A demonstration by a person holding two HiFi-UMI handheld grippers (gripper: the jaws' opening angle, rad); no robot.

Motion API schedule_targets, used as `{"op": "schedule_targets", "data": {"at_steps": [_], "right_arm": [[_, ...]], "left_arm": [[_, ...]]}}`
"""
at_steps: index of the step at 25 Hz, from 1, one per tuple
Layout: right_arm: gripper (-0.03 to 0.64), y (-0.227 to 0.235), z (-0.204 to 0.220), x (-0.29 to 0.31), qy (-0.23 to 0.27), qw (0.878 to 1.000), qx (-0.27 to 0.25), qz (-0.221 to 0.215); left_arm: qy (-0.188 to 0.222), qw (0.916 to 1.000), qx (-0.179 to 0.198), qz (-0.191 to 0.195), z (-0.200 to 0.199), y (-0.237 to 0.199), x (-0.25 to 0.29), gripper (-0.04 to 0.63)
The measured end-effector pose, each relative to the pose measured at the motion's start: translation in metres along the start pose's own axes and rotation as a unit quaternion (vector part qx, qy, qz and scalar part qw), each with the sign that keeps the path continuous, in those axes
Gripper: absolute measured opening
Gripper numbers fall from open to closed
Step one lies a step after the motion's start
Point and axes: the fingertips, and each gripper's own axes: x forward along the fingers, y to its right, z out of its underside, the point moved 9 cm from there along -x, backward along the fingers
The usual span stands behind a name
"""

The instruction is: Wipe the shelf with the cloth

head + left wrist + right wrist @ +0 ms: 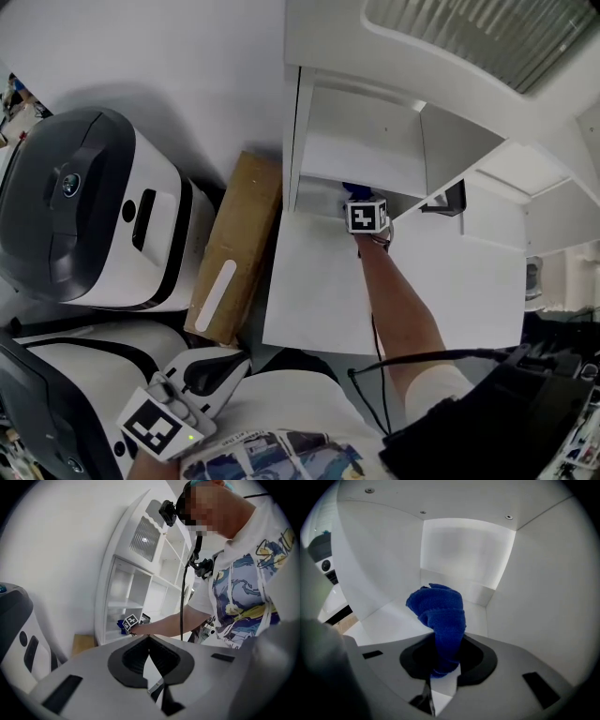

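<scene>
Though inside shelf (464,550), cloth (438,616) between tongs (440,668)

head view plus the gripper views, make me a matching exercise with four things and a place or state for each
Things:
1 cloth
2 left gripper
3 right gripper
4 cardboard box

States:
a) brown, beside the shelf unit
b) shut, nothing between the jaws
c) blue, bunched up
d) reaching into the shelf unit, clamped on something

Pairs: 1-c, 2-b, 3-d, 4-a
</scene>
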Motion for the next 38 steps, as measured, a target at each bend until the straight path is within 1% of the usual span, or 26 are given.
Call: {"op": "schedule_targets", "data": {"at_steps": [2,4,6,8,10,14,18,21,23,26,33,38], "right_arm": [[0.098,0.002,0.002,-0.002,-0.008,1.000,0.000,0.010],[0.098,0.002,0.003,-0.005,-0.009,1.000,0.012,0.013],[0.098,0.002,0.002,-0.009,0.004,1.000,0.028,0.007],[0.098,-0.001,0.001,-0.012,0.027,0.999,0.038,-0.002],[0.098,-0.010,-0.006,-0.018,0.053,0.998,0.040,-0.019],[0.098,-0.046,-0.021,-0.024,0.084,0.992,0.045,-0.077],[0.098,-0.086,-0.030,-0.020,0.087,0.988,0.036,-0.123],[0.098,-0.104,-0.033,-0.012,0.080,0.987,0.026,-0.139],[0.098,-0.106,-0.030,-0.007,0.069,0.988,0.023,-0.136],[0.098,-0.094,-0.018,0.001,0.049,0.992,0.022,-0.117],[0.098,-0.038,0.004,-0.001,0.037,0.997,0.037,-0.058],[0.098,-0.004,0.017,-0.011,0.023,0.999,0.047,-0.010]], "left_arm": [[0.003,1.0000,0.003,0.003,-0.002,0.001,0.001,0.012],[0.004,1.0000,0.006,0.005,-0.003,0.002,0.002,0.012],[0.002,1.0000,0.007,0.006,-0.003,0.004,0.003,0.012],[0.003,1.0000,0.004,0.005,-0.002,0.004,0.003,0.012],[0.003,1.0000,0.003,0.006,-0.002,0.004,0.003,0.012],[0.005,1.0000,0.004,0.005,-0.004,0.006,0.007,0.012],[0.001,1.0000,0.004,-0.001,-0.003,0.006,0.005,0.012],[0.001,1.0000,0.001,-0.007,-0.002,0.006,0.004,0.012],[0.000,0.9999,-0.003,-0.010,-0.001,0.006,0.003,0.012],[0.000,0.9999,-0.005,-0.011,0.000,0.004,0.001,0.012],[-0.001,0.9999,0.002,0.012,-0.001,0.002,0.010,0.012],[-0.005,0.9995,0.011,0.031,-0.005,0.003,0.019,0.012]]}}
